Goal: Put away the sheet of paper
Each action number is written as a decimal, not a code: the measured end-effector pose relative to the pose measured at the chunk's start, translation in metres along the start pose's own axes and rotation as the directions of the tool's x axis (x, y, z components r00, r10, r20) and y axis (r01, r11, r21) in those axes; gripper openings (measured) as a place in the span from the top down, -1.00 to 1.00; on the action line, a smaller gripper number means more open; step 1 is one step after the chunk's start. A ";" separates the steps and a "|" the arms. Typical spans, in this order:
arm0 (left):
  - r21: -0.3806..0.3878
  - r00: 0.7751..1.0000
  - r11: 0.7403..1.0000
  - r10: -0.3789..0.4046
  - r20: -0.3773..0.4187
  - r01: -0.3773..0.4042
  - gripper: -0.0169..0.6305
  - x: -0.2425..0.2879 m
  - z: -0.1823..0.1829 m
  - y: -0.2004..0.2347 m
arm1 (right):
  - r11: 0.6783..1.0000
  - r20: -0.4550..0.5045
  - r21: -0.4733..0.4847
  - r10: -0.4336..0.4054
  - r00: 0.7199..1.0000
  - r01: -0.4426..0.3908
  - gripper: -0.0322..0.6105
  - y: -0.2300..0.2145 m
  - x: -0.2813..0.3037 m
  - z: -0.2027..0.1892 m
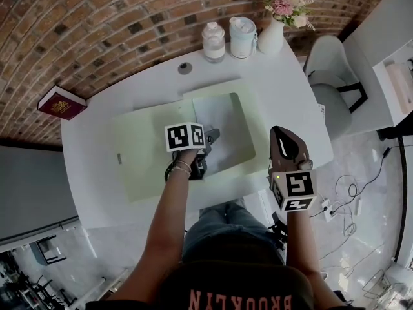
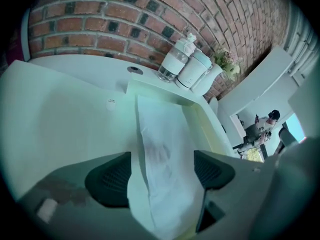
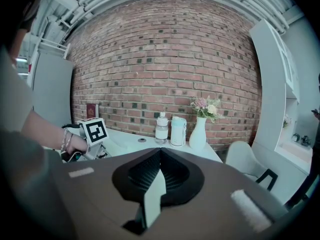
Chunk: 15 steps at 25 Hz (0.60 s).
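**Left gripper** [image 1: 210,136] [image 2: 162,173]: jaws spread wide and angled steeply down over the middle of the white table [image 1: 87,150]. The near end of the sheet of paper [image 1: 222,124] [image 2: 165,149] runs between the two dark pads, and neither pad presses on it. The person's left hand [image 1: 184,166] carries the gripper, with its marker cube [image 1: 185,136] uppermost.

**Sheet of paper:** white, and creased lengthwise as the left gripper view shows it. It lies on the right half of a pale green folder [image 1: 145,154] that is spread open across the table's centre. The folder's left half is bare.

**Right gripper** [image 1: 279,133] [image 3: 159,171]: brown, with its jaws closed together and nothing held. It hangs just off the table's right-hand near edge, well apart from the paper, and points only slightly downward toward the brick wall. Its marker cube [image 1: 293,191] sits nearer the person.

**Far edge of the table:** a clear bottle with a white cap [image 1: 213,42], a pale blue tumbler [image 1: 242,37] just beside it, and a white vase [image 1: 271,36] holding flowers [image 1: 284,5]. A round cable port [image 1: 185,68] lies in front of the bottle.

**Far left corner:** a dark red book [image 1: 61,103].

**Beyond the right edge:** a white chair [image 1: 332,89].
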<state>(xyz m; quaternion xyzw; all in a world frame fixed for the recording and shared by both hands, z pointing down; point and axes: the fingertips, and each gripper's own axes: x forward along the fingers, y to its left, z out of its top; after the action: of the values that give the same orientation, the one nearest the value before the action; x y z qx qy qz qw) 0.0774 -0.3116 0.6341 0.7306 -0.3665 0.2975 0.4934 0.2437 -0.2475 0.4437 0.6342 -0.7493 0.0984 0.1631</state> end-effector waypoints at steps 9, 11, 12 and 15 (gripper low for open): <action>-0.032 0.993 0.999 0.009 0.120 -0.005 -0.28 -0.037 0.009 -0.003 | 0.999 0.037 -0.004 0.047 0.998 -0.047 0.89 0.003 -0.005 0.007; -0.039 0.988 0.999 0.012 0.154 -0.006 -0.25 -0.049 0.010 -0.001 | 0.998 0.050 -0.009 0.066 0.997 -0.066 0.89 0.006 -0.005 0.009; -0.040 0.985 0.999 0.013 0.173 -0.006 -0.15 -0.055 0.010 -0.001 | 0.997 0.057 -0.010 0.073 0.996 -0.073 0.89 0.007 -0.005 0.011; -0.045 0.973 0.999 0.009 0.229 0.001 0.18 -0.073 0.009 0.001 | 0.997 0.076 -0.011 0.083 0.994 -0.083 0.89 0.010 -0.004 0.015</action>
<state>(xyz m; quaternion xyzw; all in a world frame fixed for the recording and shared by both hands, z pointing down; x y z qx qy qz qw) 0.0368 -0.3027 0.5729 0.7480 -0.4290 0.2037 0.4636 0.2325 -0.2470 0.4284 0.6051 -0.7811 0.0780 0.1327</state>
